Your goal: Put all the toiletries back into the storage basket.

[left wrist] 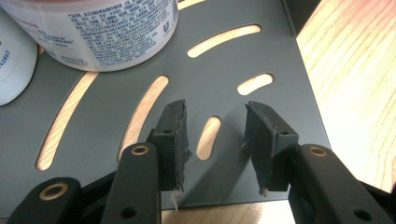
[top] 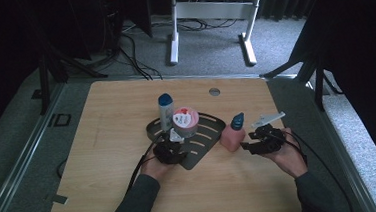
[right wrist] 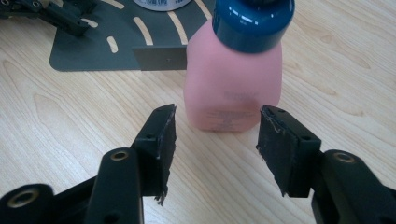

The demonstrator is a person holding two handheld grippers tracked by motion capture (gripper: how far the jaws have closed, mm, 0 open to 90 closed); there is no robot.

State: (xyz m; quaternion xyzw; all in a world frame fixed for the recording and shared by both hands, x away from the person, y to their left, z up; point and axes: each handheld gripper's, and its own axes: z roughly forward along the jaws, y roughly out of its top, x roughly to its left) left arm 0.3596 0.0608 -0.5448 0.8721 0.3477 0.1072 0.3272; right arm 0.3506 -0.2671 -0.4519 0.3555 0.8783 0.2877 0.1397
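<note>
A dark grey slotted corner shelf (top: 209,139) lies flat mid-table. On it stand a white bottle with a blue cap (top: 166,111) and a white jar with a pink lid (top: 185,121). My left gripper (top: 171,149) hovers open over the shelf's near corner (left wrist: 224,88), nothing between its jaws; the jar (left wrist: 102,32) is just beyond. A pink bottle with a dark blue cap (top: 233,132) stands on the wood right of the shelf. My right gripper (top: 253,145) is open just short of the pink bottle (right wrist: 233,84), jaws either side of its base line, apart from it.
The wooden table (top: 107,121) has a round cable hole (top: 214,91) at the back. The other gripper (right wrist: 51,14) sits over the shelf (right wrist: 93,46) at upper left in the right gripper view. Beyond the table are a white desk frame (top: 209,14) and floor cables.
</note>
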